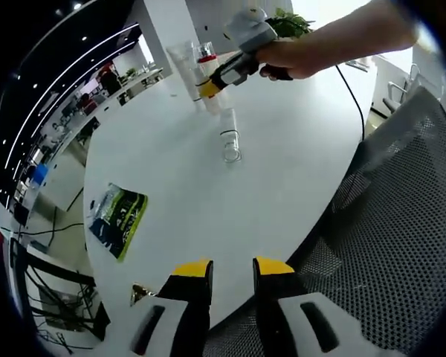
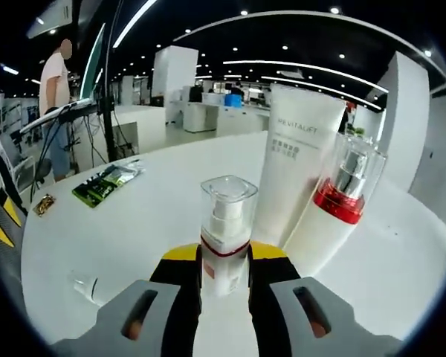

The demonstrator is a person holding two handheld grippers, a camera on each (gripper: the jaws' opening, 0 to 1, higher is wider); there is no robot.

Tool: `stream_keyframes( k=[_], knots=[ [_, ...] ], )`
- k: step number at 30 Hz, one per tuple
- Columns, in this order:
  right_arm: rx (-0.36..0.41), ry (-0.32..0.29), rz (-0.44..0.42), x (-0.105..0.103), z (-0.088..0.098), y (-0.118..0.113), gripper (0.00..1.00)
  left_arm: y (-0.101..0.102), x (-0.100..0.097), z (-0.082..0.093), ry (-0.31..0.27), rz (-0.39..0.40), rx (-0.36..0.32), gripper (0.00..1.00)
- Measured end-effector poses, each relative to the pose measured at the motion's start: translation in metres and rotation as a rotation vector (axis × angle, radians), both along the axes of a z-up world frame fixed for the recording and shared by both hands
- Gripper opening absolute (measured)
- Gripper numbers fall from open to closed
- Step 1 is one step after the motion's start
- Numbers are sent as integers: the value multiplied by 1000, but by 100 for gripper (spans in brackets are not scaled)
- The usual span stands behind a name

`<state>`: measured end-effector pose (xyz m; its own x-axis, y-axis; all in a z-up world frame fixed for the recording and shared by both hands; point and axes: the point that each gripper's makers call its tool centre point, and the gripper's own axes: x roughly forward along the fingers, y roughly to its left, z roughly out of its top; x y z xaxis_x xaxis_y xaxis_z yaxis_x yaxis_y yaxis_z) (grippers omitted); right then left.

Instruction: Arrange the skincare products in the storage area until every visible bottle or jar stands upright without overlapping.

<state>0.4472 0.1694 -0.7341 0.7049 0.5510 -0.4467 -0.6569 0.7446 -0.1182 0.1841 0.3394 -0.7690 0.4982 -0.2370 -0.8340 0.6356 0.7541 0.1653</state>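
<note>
Left gripper view: the left tool hangs over the near edge of the white desk, its yellow-tipped jaws standing apart with nothing between them. A clear bottle lies on its side near the middle of the desk; its contents cannot be made out. Beyond it, at the far side, a person's hand carries the right tool against a small group of upright skincare containers, among them a tall white tube. A green packet lies flat toward the left edge, well apart from the bottles. A mesh chair stands beside the desk on the right.

Right gripper view: the right tool has its jaws closed narrowly on a small pump bottle with a clear square cap, a red band and a white body, held upright on the desk. Just behind it stands the white tube, upright on its cap, printed "REVITALIFT". Touching the tube's right side, a white bottle with a red collar and a clear cap leans against it, tilted. The green packet lies at the left of the desk. All containers here are capped; fill levels cannot be told.
</note>
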Motion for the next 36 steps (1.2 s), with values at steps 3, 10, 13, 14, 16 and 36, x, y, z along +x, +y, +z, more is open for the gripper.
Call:
stream_keyframes(
  k=[3, 10, 13, 14, 16, 36],
  knots=[
    [22, -24, -1, 0, 4, 0, 21, 0, 0, 0, -2, 0, -1, 22],
    [44, -65, -14, 4, 5, 0, 22, 1, 0, 0, -1, 1, -1, 22],
    [50, -67, -36, 8, 5, -1, 22, 1, 0, -1, -1, 0, 0, 22],
    [55, -66, -41, 9, 5, -1, 22, 1, 0, -1, 0, -1, 0, 22],
    [55, -65, -48, 10, 4, -1, 22, 1, 0, -1, -1, -4, 1, 22],
    [-14, -63, -56, 14, 3, 0, 27, 2, 0, 0, -4, -4, -5, 22]
  ],
)
